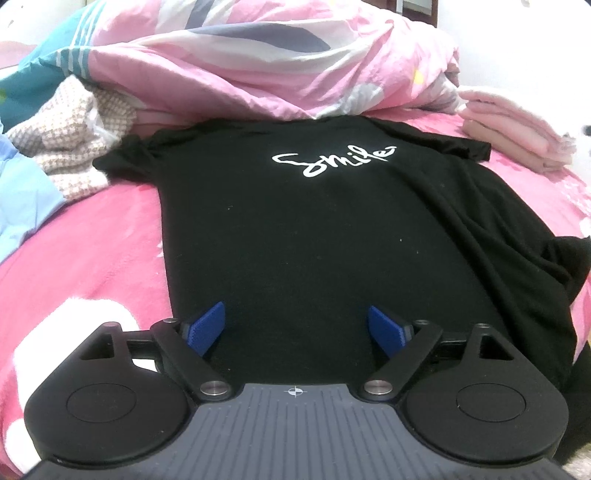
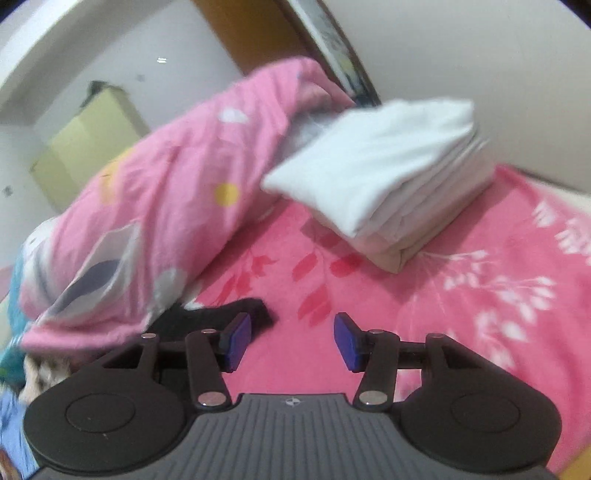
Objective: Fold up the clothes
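**Black T-shirt spread on the pink bed, both my grippers empty**

My left gripper (image 1: 295, 325) hangs over the lower hem of the black short-sleeved T-shirt with white script lettering (image 1: 314, 229), its blue pads spread wide with nothing pinched between them. The shirt lies flat and face up on the deep pink fleece blanket with a pale leaf print (image 1: 85, 236) that covers the bed; both sleeves are out to the sides, and the right side of the body bunches into soft folds towards the edge.

Behind the collar a rumpled pink quilt with grey, white and yellow patches (image 1: 258, 62) is heaped across the bed. To its left sits a loose pile of laundry, a pink-and-white checked garment (image 1: 70, 136) on top and a light blue cloth (image 1: 22, 199) beside it. Off to the right, a folded stack of pale pink cloth (image 1: 517, 136) rests on the blanket, apart from the shirt.

My right gripper (image 2: 291, 339) is over bare blanket, jaws about half apart and empty; one black sleeve tip (image 2: 236, 310) shows just beside its left pad. Ahead lies a neatly folded white sheet bundle (image 2: 391, 173), near the quilt's end. Beyond are plain white walls (image 2: 480, 55), an orange-brown wooden door frame (image 2: 251, 33) and a pale yellow-green box (image 2: 85, 144).
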Tool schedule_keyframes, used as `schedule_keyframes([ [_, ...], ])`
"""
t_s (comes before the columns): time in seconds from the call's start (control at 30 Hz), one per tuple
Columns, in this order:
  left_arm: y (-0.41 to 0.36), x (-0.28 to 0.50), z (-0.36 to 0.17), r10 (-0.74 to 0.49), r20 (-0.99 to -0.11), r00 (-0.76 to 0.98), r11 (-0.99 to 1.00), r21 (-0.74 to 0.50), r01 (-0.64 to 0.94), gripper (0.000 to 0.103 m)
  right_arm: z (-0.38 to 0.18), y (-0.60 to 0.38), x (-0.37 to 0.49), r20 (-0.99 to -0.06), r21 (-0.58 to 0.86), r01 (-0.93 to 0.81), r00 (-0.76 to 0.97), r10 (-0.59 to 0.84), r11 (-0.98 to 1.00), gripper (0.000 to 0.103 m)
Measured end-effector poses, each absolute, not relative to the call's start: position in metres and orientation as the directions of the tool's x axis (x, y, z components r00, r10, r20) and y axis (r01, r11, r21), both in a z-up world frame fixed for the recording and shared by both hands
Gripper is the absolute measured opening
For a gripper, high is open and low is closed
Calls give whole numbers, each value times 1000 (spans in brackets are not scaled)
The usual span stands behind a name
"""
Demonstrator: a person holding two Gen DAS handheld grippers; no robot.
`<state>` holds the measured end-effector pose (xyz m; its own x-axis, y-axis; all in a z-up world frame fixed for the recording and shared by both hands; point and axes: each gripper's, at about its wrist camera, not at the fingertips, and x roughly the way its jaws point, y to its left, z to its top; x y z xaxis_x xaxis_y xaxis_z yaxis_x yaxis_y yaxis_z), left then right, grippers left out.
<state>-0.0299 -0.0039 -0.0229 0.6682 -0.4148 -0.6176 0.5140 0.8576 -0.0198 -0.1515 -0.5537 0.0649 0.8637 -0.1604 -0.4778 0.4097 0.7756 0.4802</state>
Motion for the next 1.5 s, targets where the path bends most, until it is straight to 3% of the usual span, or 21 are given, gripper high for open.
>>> schedule_keyframes([
  [0.23,20,-65,-3,-450,-530,719,861,-44,507,87,73,-454,-189,-416,332,286,900,-132,899,53],
  [0.37,41,-99,1,-441,-509,739,864,-19,502,87,63,-388,-175,-405,241,134,914,-25,961,65],
  [0.53,66,-123,-7,-431,-536,725,877,-61,477,86,48,-288,-159,-411,75,-140,898,159,987,64],
  [0.7,79,-137,-23,-460,-557,691,867,-112,486,72,30,-209,-155,-463,-7,-421,805,370,907,60],
  [0.77,83,-140,-31,-466,-571,676,864,-131,485,57,20,-184,-157,-497,-34,-517,751,435,855,57],
  [1.0,101,-135,-52,-511,-586,629,854,-262,450,47,-1,-139,-171,-580,-90,-679,630,516,728,50],
  [1.1,106,-128,-59,-545,-587,599,836,-331,437,34,2,-137,-172,-583,-93,-677,632,511,730,50],
  [1.17,108,-123,-64,-568,-591,573,822,-375,428,12,5,-139,-172,-578,-82,-666,638,509,742,50],
  [1.2,109,-123,-65,-577,-590,565,816,-389,427,8,6,-139,-171,-576,-75,-658,642,506,749,50],
  [1.33,113,-131,-58,-611,-538,581,792,-429,435,2,14,-140,-158,-567,-32,-630,651,505,776,49],
  [1.5,125,-148,-29,-722,-341,602,673,-548,497,2,22,-142,-135,-544,66,-585,658,521,808,49],
])
